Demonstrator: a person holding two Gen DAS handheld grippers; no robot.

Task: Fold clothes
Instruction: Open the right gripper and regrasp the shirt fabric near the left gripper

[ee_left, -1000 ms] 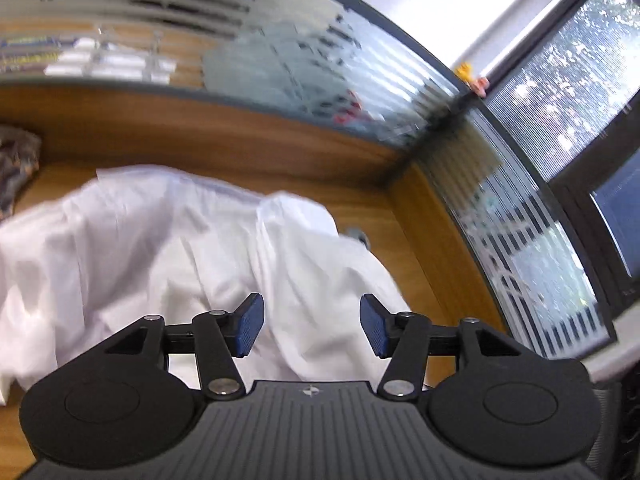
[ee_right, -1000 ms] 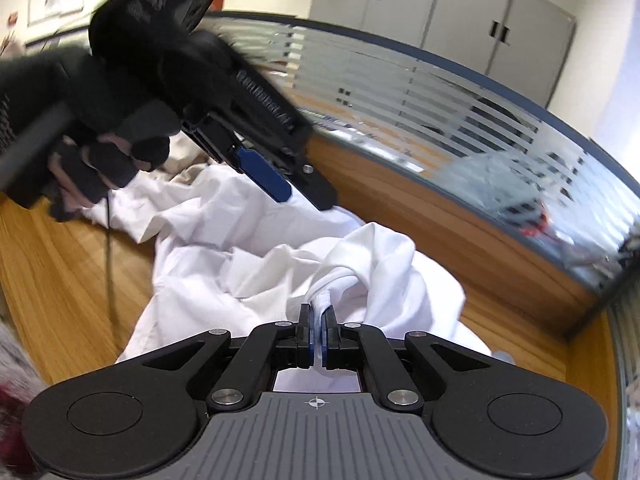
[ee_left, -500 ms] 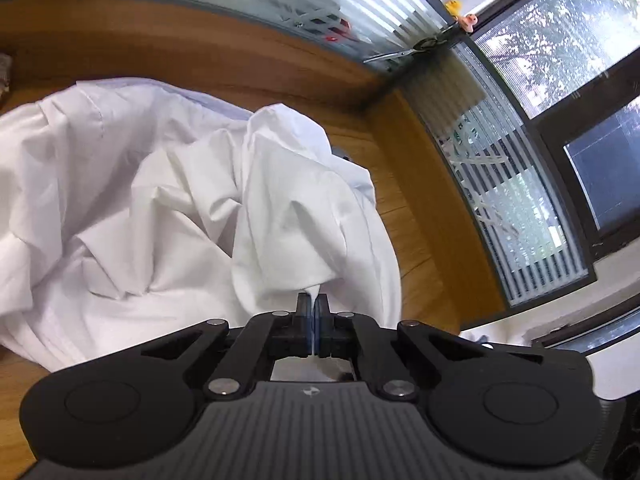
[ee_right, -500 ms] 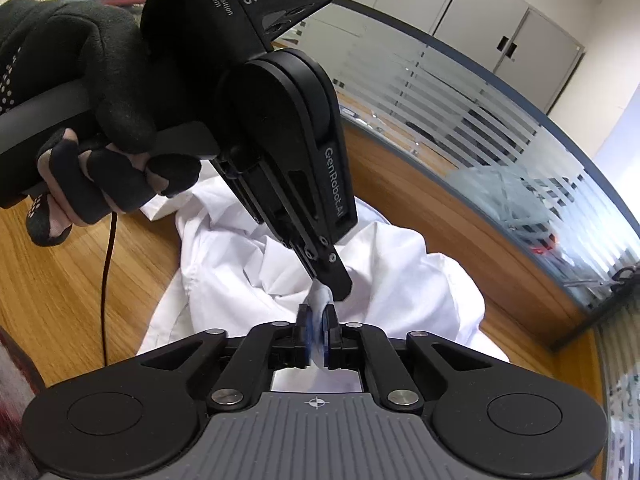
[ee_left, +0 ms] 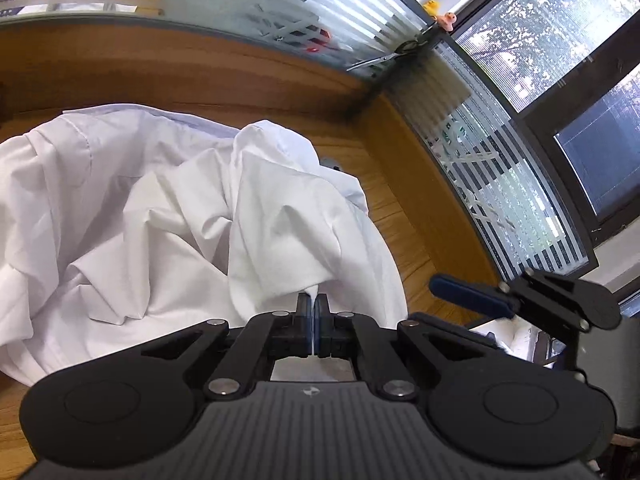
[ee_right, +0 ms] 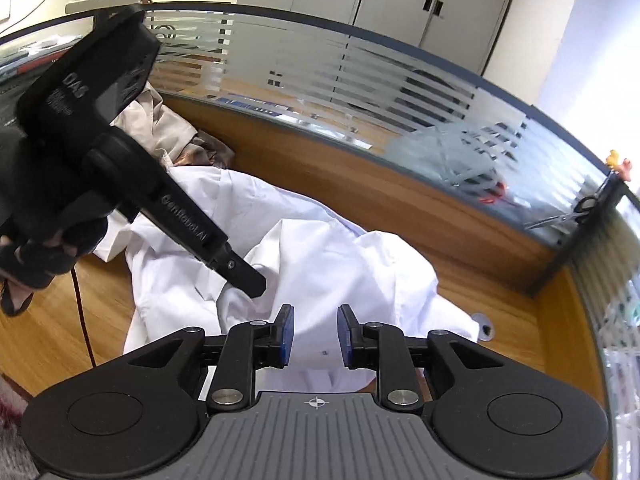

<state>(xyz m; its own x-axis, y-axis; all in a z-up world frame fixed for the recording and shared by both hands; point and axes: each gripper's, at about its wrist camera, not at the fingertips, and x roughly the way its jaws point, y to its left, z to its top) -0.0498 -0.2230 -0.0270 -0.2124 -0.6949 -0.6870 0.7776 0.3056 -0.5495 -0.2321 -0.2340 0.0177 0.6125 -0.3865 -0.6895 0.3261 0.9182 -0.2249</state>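
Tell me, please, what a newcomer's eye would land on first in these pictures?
First, the crumpled white shirt heaped across the wooden desk. Next, the left tool, shut on a pinch of that cloth near the pile's front edge. Beside it the right tool has just been opening and has nothing between its pads.

Left tool (ee_left: pixel 312 322) clamped, right tool (ee_right: pixel 314 330) parted

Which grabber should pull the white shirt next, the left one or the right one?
Probably the left. The left gripper is shut on a pinch of the white shirt, so it can lift straight away. The right gripper has just been opening, with nothing between its pads.
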